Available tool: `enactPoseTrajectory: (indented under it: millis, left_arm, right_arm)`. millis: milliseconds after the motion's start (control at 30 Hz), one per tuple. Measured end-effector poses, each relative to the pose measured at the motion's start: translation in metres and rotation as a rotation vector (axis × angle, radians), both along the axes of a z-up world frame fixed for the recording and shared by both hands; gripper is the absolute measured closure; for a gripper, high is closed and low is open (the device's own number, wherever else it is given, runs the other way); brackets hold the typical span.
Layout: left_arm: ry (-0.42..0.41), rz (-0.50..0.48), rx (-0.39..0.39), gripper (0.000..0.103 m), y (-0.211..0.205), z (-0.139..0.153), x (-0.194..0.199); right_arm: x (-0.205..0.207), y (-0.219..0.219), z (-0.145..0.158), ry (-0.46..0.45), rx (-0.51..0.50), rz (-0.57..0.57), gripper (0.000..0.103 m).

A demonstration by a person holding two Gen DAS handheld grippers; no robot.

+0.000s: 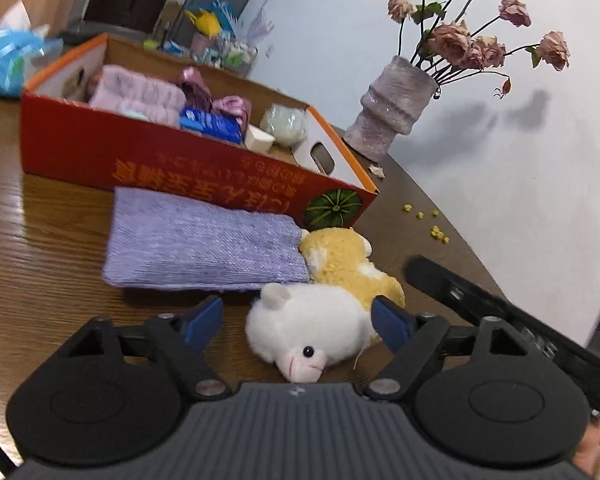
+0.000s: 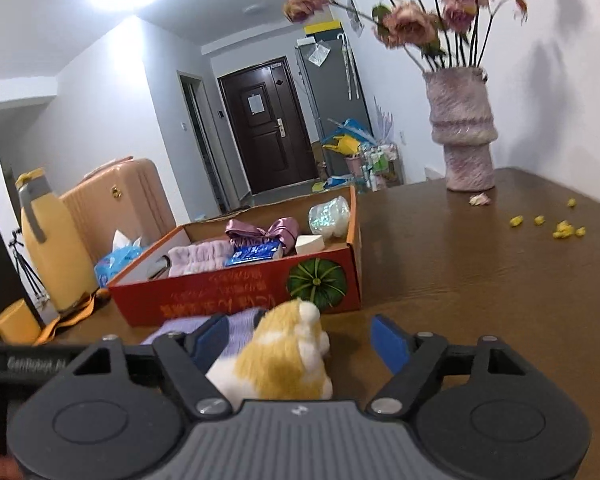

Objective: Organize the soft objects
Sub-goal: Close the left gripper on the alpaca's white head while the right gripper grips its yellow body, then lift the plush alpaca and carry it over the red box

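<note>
A white plush animal [image 1: 308,328] lies on the wooden table between the fingers of my left gripper [image 1: 296,322], which stands open; the right pad is at its back and the left pad is clear of it. Behind it lie a yellow plush [image 1: 348,264] and a folded purple cloth [image 1: 204,248]. In the right wrist view the yellow plush [image 2: 284,360] sits between the fingers of my open right gripper [image 2: 300,340], close to the left pad, with a gap on the right. The purple cloth [image 2: 244,328] lies just beyond. A red cardboard box [image 1: 180,160] [image 2: 228,292] holds several soft items.
A fuzzy vase [image 1: 396,108] [image 2: 462,136] of dried roses stands at the table's far side by the wall. Yellow crumbs [image 2: 560,228] are scattered near it. A blue tissue pack [image 1: 4,60], a yellow jug [image 2: 52,240] and a pink suitcase [image 2: 116,200] are left of the box.
</note>
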State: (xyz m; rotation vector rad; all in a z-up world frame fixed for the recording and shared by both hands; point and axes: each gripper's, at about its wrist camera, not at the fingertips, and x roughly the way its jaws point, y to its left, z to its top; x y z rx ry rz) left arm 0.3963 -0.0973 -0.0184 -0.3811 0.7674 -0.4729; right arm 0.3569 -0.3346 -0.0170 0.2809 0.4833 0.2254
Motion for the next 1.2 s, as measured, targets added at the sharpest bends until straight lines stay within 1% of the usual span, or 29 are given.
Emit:
enactPoseTrajectory:
  millis: [67,100,133,167,200,267,300,367,467,600,733,767,800,867,933,1033,1133,1200]
  left_arm:
    - [0.018,-0.013,-0.012,0.03,0.0,-0.005,0.004]
    - [0.028,-0.017,-0.02,0.03,0.001,-0.008,0.005]
    - [0.035,-0.02,-0.028,0.032,0.001,-0.01,0.006]
    - [0.039,-0.023,-0.039,0.038,0.003,-0.011,0.006]
    - [0.042,-0.029,-0.053,0.044,0.003,-0.012,0.006]
    - [0.047,-0.043,-0.056,0.046,0.001,-0.01,0.004]
    - [0.045,-0.057,-0.041,0.046,-0.002,-0.008,-0.001]
    - [0.038,-0.088,-0.022,0.046,-0.005,-0.005,-0.012]
    - [0.061,-0.118,-0.032,0.047,-0.001,-0.004,-0.033]
    - [0.045,-0.117,-0.016,0.048,0.013,-0.002,-0.068]
    - [0.05,-0.078,-0.006,0.047,0.03,-0.003,-0.1]
    - [0.051,-0.064,-0.011,0.047,0.035,-0.002,-0.107]
    - [0.049,-0.049,-0.017,0.043,0.04,-0.001,-0.114]
    - [0.035,-0.026,-0.03,0.039,0.049,0.002,-0.124]
    - [0.025,-0.015,-0.049,0.039,0.056,0.005,-0.132]
    - [0.036,0.007,-0.068,0.038,0.058,0.002,-0.132]
    - [0.05,0.01,-0.066,0.04,0.053,-0.005,-0.126]
    - [0.056,-0.008,-0.068,0.049,0.049,-0.009,-0.123]
  right_arm:
    - [0.013,-0.001,-0.009,0.034,0.037,0.007,0.034]
    - [0.016,-0.001,-0.015,0.053,0.052,0.005,0.034]
    - [0.019,-0.002,-0.021,0.076,0.067,-0.001,0.038]
    - [0.019,-0.004,-0.026,0.087,0.095,-0.001,0.041]
    - [0.018,-0.007,-0.028,0.091,0.132,0.003,0.043]
    - [0.012,-0.012,-0.03,0.105,0.206,0.026,0.062]
    - [0.007,-0.013,-0.03,0.113,0.219,0.027,0.063]
    - [-0.01,-0.013,-0.027,0.117,0.195,0.024,0.063]
    - [-0.043,-0.013,-0.023,0.137,0.206,0.029,0.064]
    - [-0.091,-0.004,-0.024,0.149,0.254,0.053,0.064]
    - [-0.123,0.011,-0.028,0.127,0.261,0.07,0.063]
    - [-0.127,0.013,-0.028,0.124,0.262,0.067,0.062]
    - [-0.131,0.016,-0.028,0.122,0.26,0.056,0.062]
    - [-0.137,0.021,-0.026,0.11,0.231,0.052,0.062]
    - [-0.14,0.024,-0.026,0.102,0.208,0.053,0.062]
    - [-0.141,0.023,-0.027,0.103,0.218,0.053,0.062]
    - [-0.142,0.021,-0.03,0.107,0.235,0.049,0.062]
    - [-0.142,0.022,-0.03,0.102,0.23,0.049,0.062]
